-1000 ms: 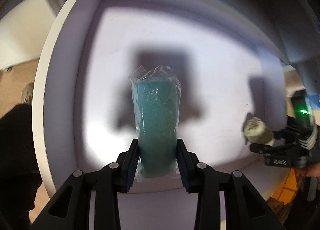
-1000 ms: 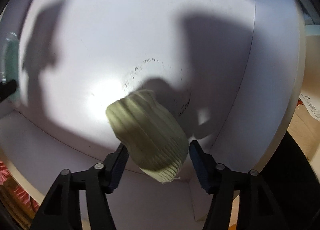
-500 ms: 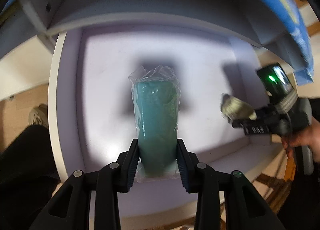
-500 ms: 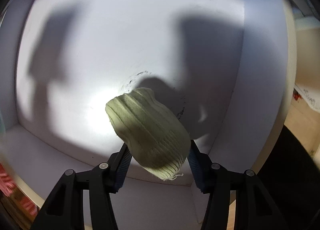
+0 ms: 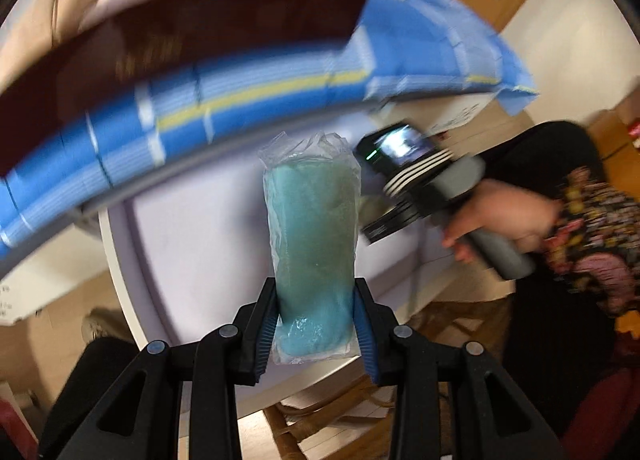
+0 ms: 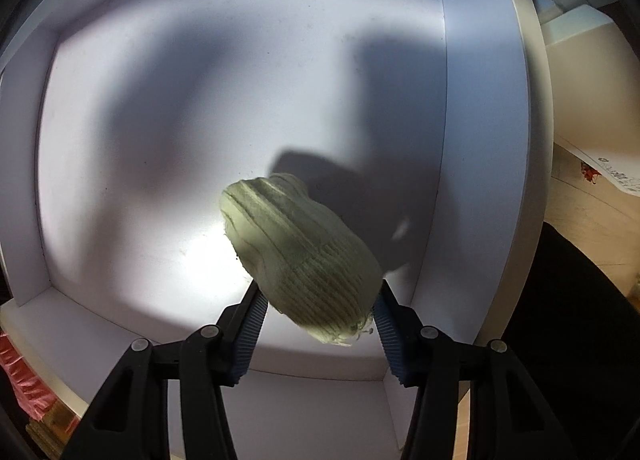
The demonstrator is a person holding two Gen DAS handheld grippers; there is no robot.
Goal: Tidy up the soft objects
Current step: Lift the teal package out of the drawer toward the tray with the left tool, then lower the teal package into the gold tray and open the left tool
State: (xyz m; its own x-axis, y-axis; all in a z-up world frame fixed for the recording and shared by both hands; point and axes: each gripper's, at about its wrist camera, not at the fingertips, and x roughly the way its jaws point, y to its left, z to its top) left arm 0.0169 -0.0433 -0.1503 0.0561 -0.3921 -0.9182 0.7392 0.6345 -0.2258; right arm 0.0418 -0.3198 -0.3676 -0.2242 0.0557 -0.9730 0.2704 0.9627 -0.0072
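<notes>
- the left gripper (image 5: 316, 320), black with blue ribbed pads, is clamped on a teal rolled cloth wrapped in clear crinkled plastic (image 5: 314, 244); both pads press on the lower part of the roll.
- the roll stands upright between the fingers, and the loose end of its plastic wrap sticks up at the top.
- behind the roll is the white box-like compartment with a flat floor (image 5: 200, 236); the roll is held in the air in front of it, not resting on it.
- above the compartment is a blurred blue striped cloth with a yellow line (image 5: 240, 100), and a dark brown surface (image 5: 180, 44) lies over it.
- in the left wrist view the right gripper (image 5: 374, 206) reaches into the compartment, held by the person's right hand (image 5: 508, 216) with a patterned sleeve (image 5: 596, 220).
- in the right wrist view the right gripper (image 6: 318, 310) is clamped on a pale green ribbed knitted cloth bundle (image 6: 300, 252); the pads touch its lower end on both sides.
- the bundle leans up and to the left, over the white floor of the compartment (image 6: 160, 188), near its right wall (image 6: 480, 140); whether it touches the floor i cannot tell.
- at the lower left edge of this view is something pink and crinkled (image 6: 20, 376).
</notes>
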